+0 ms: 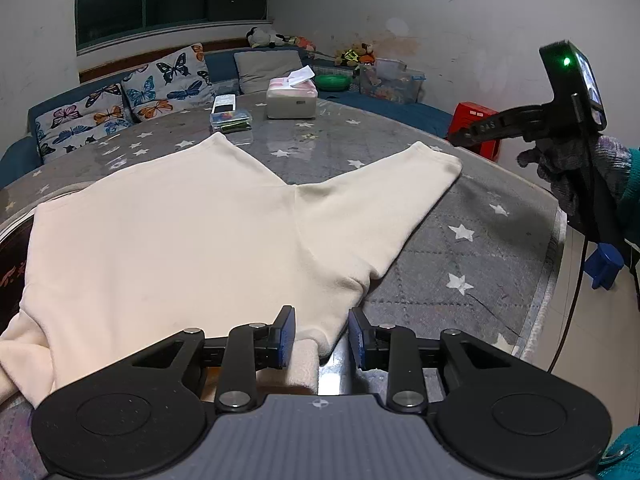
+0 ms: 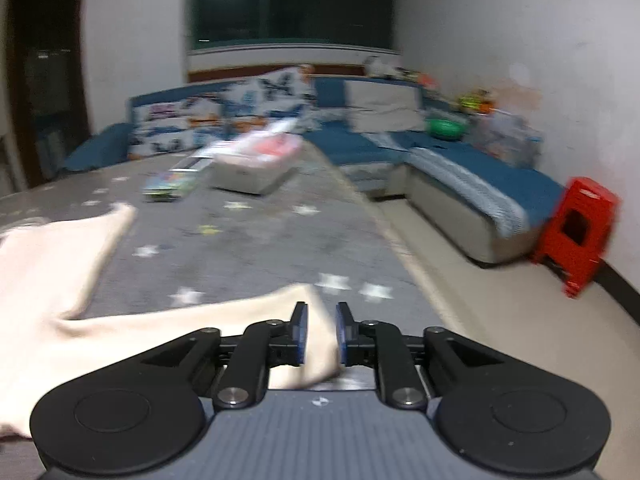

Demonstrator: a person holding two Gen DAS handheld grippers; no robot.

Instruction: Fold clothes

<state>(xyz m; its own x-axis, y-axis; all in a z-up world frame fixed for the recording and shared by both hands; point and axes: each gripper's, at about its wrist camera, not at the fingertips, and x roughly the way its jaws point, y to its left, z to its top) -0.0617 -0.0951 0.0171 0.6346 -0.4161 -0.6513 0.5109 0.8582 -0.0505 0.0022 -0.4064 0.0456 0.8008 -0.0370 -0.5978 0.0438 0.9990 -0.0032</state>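
Observation:
Cream trousers (image 1: pixel 192 232) lie spread flat on the grey star-patterned tablecloth (image 1: pixel 460 248), legs fanned toward the far side. My left gripper (image 1: pixel 322 334) is open at the near edge, its blue pads on either side of the waist corner, not closed on it. My right gripper (image 1: pixel 456 136) shows in the left wrist view, held in a gloved hand above the right leg's end. In the blurred right wrist view my right gripper (image 2: pixel 319 330) is open, with the cream leg end (image 2: pixel 316 356) lying between the pads.
A white tissue box (image 1: pixel 291 98), a white remote (image 1: pixel 225 104) and a small clear box (image 1: pixel 232 121) sit at the table's far side. A blue sofa with butterfly cushions (image 1: pixel 120 104) stands behind. A red stool (image 2: pixel 574 232) stands on the floor to the right.

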